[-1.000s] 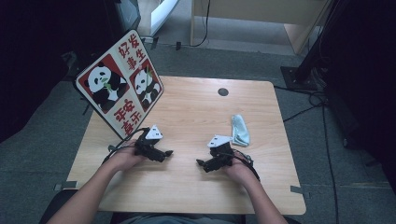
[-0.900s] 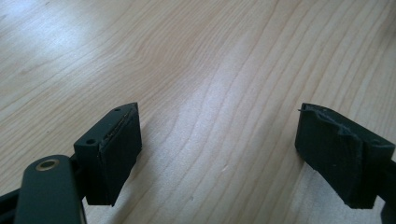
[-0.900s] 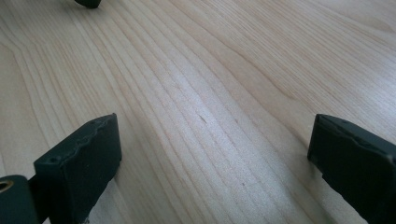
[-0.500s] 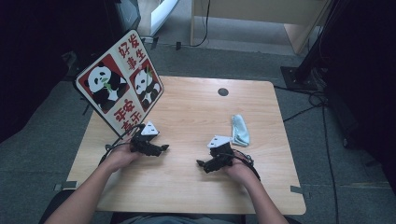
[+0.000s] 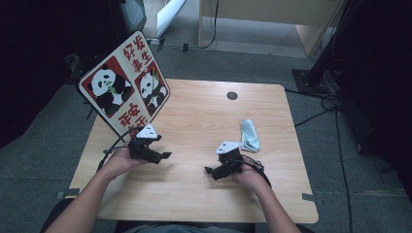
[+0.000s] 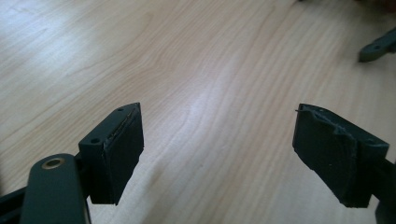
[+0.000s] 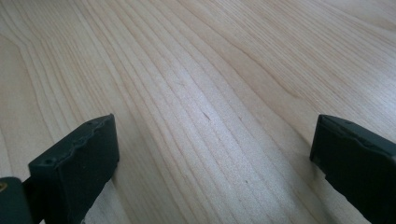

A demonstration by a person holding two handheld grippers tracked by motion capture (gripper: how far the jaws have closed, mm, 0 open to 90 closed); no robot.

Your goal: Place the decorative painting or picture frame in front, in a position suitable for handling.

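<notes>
On table [image 5: 194,121], pale blue cloth [image 5: 250,135], seemingly folded, beside right gripper [image 5: 214,173]

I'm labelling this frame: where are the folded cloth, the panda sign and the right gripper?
folded cloth [image 5: 250,135], high view, middle of the cloth.
panda sign [image 5: 112,87], high view, left panda panel.
right gripper [image 5: 210,171], high view, between its jaw tips.

The left hand-held gripper [image 5: 163,156] has moved since a second ago: it has drifted toward the panda board [image 5: 124,87], away from the middle of the counter [image 5: 204,116], and now sits just below that board's lower corner. Its grey plate has turned with it, the tip now pointing more toward the board. Its jaws stand wide apart over bare wood
</notes>
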